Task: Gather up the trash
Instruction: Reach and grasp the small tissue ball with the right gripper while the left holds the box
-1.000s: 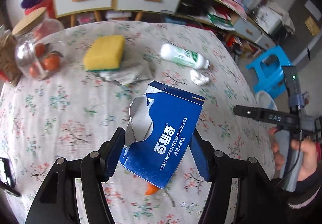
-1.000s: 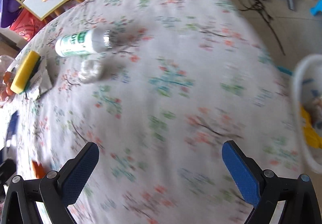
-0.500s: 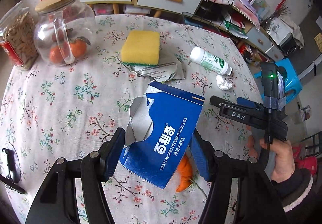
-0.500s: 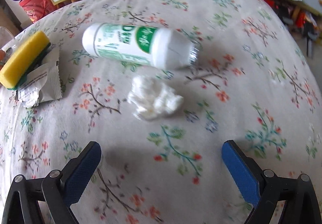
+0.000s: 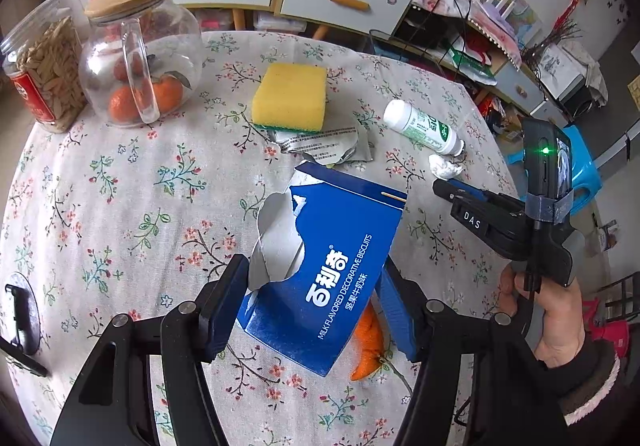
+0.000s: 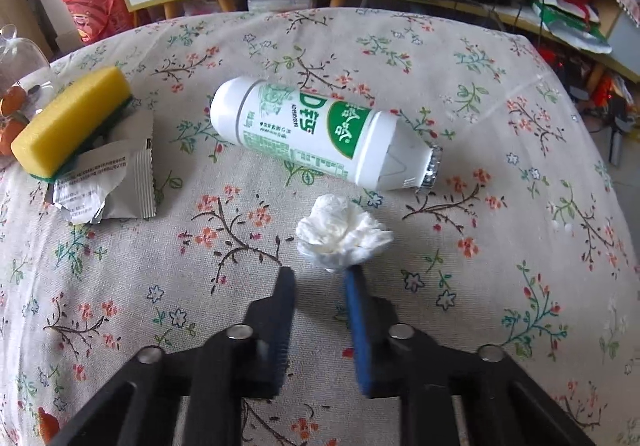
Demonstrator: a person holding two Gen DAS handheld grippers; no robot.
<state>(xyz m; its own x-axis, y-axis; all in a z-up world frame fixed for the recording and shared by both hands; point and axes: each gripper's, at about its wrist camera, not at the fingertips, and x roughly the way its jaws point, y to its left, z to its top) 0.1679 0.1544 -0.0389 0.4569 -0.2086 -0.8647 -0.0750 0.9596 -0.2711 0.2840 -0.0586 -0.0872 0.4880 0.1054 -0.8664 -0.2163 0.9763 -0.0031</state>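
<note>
- Closing in on the crumpled tissue, the right gripper now has its fingers drawn close together with only a narrow gap, where half a second ago they stood wide apart; the right-hand pad touches the tissue's near edge, but the wad sits just ahead of the tips, not between them.
- Judging from that, the grab looks early or off-centre: the tissue may not be caught, and a fresh approach could be needed.
- The left gripper stays clamped on the torn blue biscuit box, lifted over the flowered tablecloth, the same hold as before.
- The white bottle lies on its side just behind the tissue, and the silver wrapper sits partly under the yellow sponge; both wait on the table.
- An orange peel lies beneath the box, also uncollected.
</note>
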